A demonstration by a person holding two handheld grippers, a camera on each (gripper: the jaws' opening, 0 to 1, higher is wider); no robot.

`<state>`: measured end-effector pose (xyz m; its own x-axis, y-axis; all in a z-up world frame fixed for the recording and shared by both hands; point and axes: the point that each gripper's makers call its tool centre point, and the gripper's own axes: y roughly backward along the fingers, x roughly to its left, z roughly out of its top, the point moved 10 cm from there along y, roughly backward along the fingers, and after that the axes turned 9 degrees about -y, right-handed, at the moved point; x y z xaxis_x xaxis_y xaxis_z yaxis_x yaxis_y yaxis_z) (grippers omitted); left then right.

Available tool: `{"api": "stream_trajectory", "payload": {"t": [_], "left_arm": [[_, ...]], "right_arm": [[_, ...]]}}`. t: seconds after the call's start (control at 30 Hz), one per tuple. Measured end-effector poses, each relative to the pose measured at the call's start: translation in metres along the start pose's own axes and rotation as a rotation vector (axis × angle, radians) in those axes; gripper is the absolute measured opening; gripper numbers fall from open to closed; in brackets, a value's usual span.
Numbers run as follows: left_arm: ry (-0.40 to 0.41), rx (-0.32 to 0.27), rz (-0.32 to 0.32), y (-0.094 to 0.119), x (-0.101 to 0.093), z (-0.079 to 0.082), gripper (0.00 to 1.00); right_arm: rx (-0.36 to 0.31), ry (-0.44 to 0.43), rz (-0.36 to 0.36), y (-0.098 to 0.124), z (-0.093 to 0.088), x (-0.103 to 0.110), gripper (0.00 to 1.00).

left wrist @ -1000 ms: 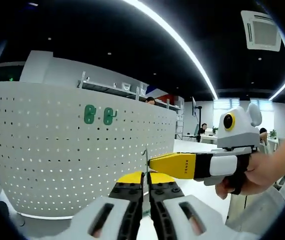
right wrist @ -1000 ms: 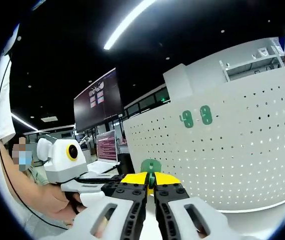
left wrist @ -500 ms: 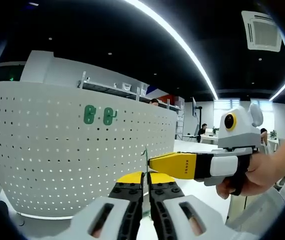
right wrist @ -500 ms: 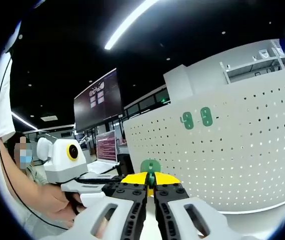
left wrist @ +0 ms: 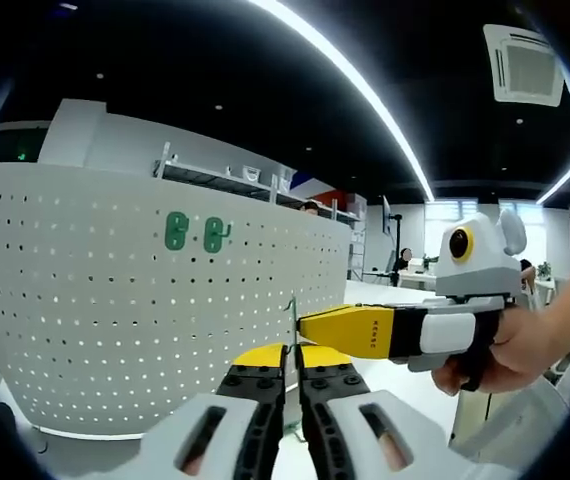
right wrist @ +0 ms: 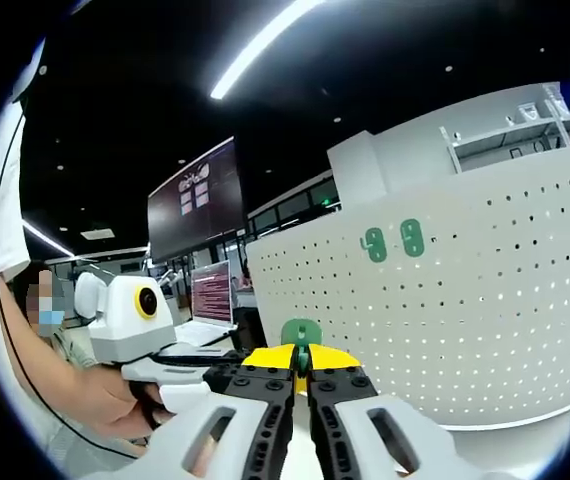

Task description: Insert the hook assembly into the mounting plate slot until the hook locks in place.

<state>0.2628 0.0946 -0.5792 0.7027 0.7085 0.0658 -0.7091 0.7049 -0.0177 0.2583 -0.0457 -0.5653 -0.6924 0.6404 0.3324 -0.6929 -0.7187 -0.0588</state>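
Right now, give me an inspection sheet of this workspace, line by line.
Surface: white pegboard, upright, holes unobstructed.
Job's things: two green hooks already on the pegboard; green hook piece pinched in the grippers.
Clutter: nothing seen.
Grippers: left gripper and right gripper both shut on the green hook piece, tips meeting.
Cables: thin dark cable beside the person's arm.
Surroundings: office, ceiling light strips, wall screen, desks behind.

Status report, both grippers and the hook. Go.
Left gripper and right gripper both shut on green hook piece. Held off pegboard, two hooks already mounted. Nothing blocking.
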Motion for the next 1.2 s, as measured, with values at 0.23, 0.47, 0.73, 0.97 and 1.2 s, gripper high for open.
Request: {"api": "stream_trajectory", "payload": {"t": [0.23,0.47,0.73,0.97,1.2], "left_arm": [[-0.017,0.065,-0.006,0.0,0.0,-0.009,0.43],[-0.016,0.073,0.0,-0.002,-0.001,-0.013,0.73],[-0.02,0.073,0.006,-0.003,0.0,-0.014,0.81],[-0.013,0.075,0.016,-0.002,0.002,-0.014,0.8],[-0.012,0.086,0.032,0.001,0.004,-0.014,0.78]], "right_arm": [[0.005,-0.008,0.01,0.001,0.0,-0.001,0.01],[0.016,-0.011,0.013,0.0,-0.001,-0.001,0.01],[0.036,0.015,0.027,-0.004,-0.003,0.004,0.01],[0.024,0.032,-0.006,-0.003,0.0,0.001,0.01],[-0.022,0.165,-0.377,0.024,0.014,-0.034,0.01]]}}
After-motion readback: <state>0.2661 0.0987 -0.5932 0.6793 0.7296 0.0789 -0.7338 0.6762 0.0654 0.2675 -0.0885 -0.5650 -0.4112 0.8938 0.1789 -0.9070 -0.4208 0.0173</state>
